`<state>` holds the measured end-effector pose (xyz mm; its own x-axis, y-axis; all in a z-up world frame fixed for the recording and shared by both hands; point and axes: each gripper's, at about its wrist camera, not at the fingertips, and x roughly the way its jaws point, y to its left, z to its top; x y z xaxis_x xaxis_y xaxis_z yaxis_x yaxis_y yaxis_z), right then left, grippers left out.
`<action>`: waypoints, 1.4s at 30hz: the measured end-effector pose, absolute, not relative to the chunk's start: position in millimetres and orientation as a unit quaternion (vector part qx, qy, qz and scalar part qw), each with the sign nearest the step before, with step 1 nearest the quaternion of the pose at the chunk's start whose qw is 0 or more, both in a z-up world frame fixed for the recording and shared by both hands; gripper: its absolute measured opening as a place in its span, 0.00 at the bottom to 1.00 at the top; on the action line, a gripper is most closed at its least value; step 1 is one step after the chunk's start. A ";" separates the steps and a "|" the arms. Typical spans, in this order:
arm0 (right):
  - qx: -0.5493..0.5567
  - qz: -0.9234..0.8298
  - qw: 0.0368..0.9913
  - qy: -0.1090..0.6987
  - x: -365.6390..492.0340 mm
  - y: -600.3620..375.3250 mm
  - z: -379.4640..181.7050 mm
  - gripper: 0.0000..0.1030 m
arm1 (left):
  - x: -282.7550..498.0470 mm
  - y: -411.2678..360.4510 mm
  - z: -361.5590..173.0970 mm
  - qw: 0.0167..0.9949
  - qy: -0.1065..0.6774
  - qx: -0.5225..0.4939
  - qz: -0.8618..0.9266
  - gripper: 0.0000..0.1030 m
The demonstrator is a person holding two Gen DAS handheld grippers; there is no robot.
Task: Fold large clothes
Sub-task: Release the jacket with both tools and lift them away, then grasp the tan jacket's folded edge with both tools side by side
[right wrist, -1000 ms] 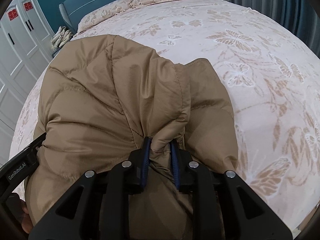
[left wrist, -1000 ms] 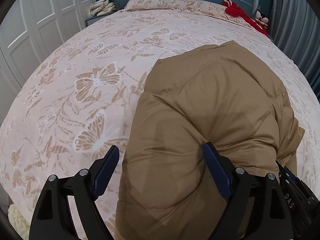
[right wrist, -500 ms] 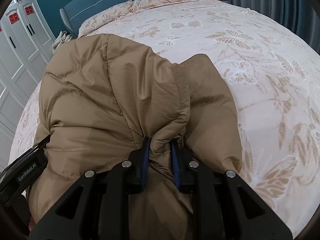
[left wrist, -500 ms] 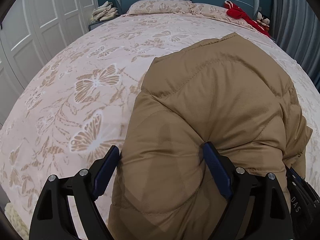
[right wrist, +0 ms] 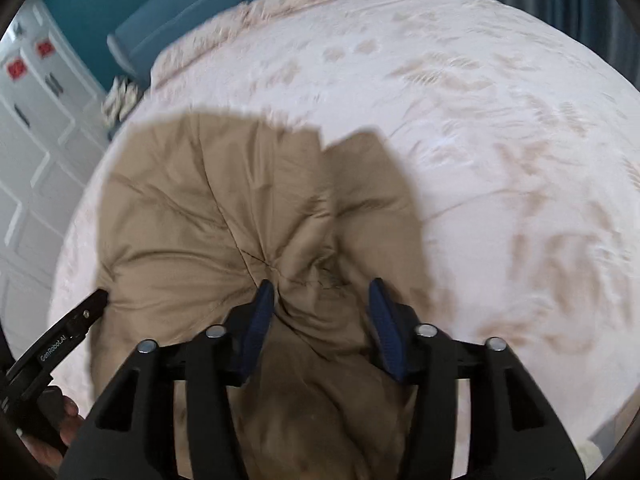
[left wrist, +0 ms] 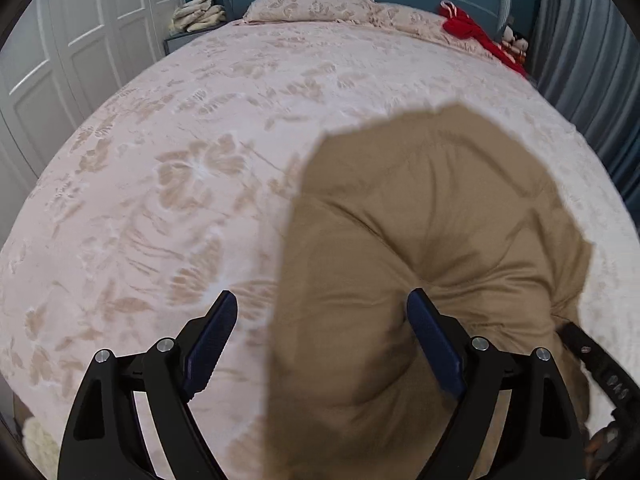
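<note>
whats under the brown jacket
The brown jacket lies on the floral bedspread, which shows all around it. The part of the bedspread beneath the jacket is covered, so whether anything else lies there cannot be seen.

We get soft, even indoor light, no glare. Right wrist view smears badly with motion blur; left is milder. Heavy fisheye bending, dark vignette in the corners.
</note>
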<state>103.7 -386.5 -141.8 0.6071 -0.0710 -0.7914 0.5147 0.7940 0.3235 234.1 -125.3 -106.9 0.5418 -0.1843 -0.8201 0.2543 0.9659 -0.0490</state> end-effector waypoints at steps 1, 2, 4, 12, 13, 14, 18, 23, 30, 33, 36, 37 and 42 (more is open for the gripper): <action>0.272 -0.175 0.857 0.401 98.1 -389.5 -131.6 0.48 | 236.4 -118.0 -94.0 0.883 0.451 0.036 -0.125 0.82; 0.271 -0.180 0.861 0.391 94.8 -393.0 -118.0 0.48 | 241.9 -112.8 -82.4 0.887 0.444 0.039 -0.119 0.82; 0.279 -0.176 0.866 0.375 98.9 -398.1 -99.6 0.49 | 256.9 -107.8 -64.7 0.892 0.437 0.038 -0.113 0.82; 0.304 -0.182 0.840 0.411 194.8 -412.4 -114.6 0.69 | 322.2 -132.1 -54.6 0.878 0.466 0.024 -0.105 0.82; 0.321 -0.183 0.825 0.427 203.6 -415.1 -128.4 0.55 | 326.2 -137.4 -59.5 0.874 0.473 0.022 -0.109 0.82; 0.331 -0.183 0.820 0.430 205.7 -417.5 -134.0 0.45 | 329.1 -142.6 -65.1 0.870 0.480 0.020 -0.112 0.82; 0.318 -0.201 0.832 0.407 203.7 -422.8 -137.9 0.14 | 329.7 -161.6 -87.3 0.860 0.494 0.017 -0.124 0.82; 0.291 -0.215 0.830 0.425 206.7 -425.3 -165.4 0.14 | 325.7 -185.2 -116.1 0.861 0.493 0.038 -0.123 0.83; 0.266 -0.217 0.835 0.429 211.5 -419.0 -183.5 0.14 | 327.9 -188.6 -141.7 0.860 0.496 0.031 -0.114 0.85; 0.261 -0.221 0.839 0.424 211.5 -417.1 -187.6 0.14 | 325.4 -190.5 -149.0 0.866 0.487 0.035 -0.106 0.86; 0.260 -0.222 0.842 0.417 211.1 -417.0 -191.5 0.14 | 323.3 -194.1 -153.7 0.872 0.477 0.045 -0.099 0.86; 0.259 -0.222 0.843 0.415 211.1 -416.8 -192.9 0.14 | 322.8 -195.0 -155.2 0.874 0.474 0.047 -0.097 0.86; 0.256 -0.224 0.846 0.411 211.3 -416.4 -196.1 0.14 | 322.7 -197.7 -160.9 0.878 0.467 0.053 -0.089 0.86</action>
<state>211.3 -416.4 -196.1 0.5613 -0.1683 -0.8103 0.5892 0.7688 0.2485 322.7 -197.7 -160.9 0.5486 -0.1071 -0.8292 0.2059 0.9785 0.0098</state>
